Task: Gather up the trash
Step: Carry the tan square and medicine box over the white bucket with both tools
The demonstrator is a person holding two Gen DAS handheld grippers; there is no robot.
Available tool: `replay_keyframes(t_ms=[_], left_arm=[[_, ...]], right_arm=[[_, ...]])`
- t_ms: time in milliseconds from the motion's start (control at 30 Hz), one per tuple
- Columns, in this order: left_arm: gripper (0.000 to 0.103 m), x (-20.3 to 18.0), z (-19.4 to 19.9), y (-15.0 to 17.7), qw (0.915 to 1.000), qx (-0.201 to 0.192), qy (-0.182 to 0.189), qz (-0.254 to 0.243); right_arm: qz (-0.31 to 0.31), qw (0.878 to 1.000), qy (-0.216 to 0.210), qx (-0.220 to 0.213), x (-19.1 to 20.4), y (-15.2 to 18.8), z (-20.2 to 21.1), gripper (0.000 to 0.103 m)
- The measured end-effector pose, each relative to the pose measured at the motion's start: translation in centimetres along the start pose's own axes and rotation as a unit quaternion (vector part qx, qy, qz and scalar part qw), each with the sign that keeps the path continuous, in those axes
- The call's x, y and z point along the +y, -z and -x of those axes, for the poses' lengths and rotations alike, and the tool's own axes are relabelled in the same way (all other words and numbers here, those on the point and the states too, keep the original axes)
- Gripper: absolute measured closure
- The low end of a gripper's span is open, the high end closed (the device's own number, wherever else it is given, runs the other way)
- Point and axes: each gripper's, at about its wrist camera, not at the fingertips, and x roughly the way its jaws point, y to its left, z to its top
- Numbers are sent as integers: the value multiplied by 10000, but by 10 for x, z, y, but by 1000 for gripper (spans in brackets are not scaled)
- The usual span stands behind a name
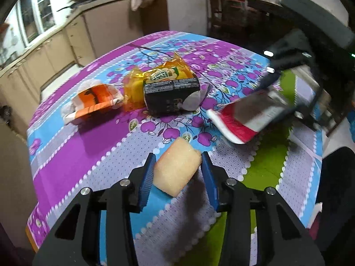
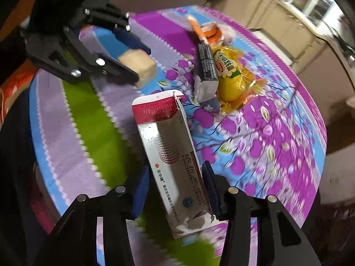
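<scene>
kitchen cabinets ring a table [image 1: 93,141] under a purple floral cloth. left tongs [image 1: 177,173] pinch a pale sponge block [image 1: 177,168], soft and light. right tongs [image 2: 177,188] clamp a flattened medicine carton [image 2: 175,161] mid-length; thin card, likely crushable. wrappers [image 1: 164,88] wait mid-table, crinkly and slippery.

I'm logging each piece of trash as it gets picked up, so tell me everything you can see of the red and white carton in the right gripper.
The red and white carton is a long, flat cardboard box, silvery white with a dark red band at its far end, a red dotted sphere graphic and printed Chinese text. The far flap is torn open and the near end is crumpled. The right gripper pinches it across its lower half, blue pads on both sides. It is tilted, lifted above the tablecloth, and touches no other trash.
</scene>
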Motion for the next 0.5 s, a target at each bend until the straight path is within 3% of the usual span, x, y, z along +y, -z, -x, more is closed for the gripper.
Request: replay_keyframes(t_ms=[100, 200, 333, 500], left_arm=[[65, -6, 7, 6, 9995, -109, -107, 262], [66, -13, 20, 11, 9967, -355, -253, 678], [66, -29, 44, 7, 9871, -823, -789, 1126], [66, -68, 71, -25, 9765, -1422, -883, 1358]], right_arm=[[-707, 9959, 159, -533, 8, 15, 19, 56], [-1528, 9811, 430, -1108, 22, 33, 39, 56], [-2560, 9427, 1027, -1878, 25, 56, 76, 55], [-3347, 8917, 1720, -2516, 36, 89, 127, 55]])
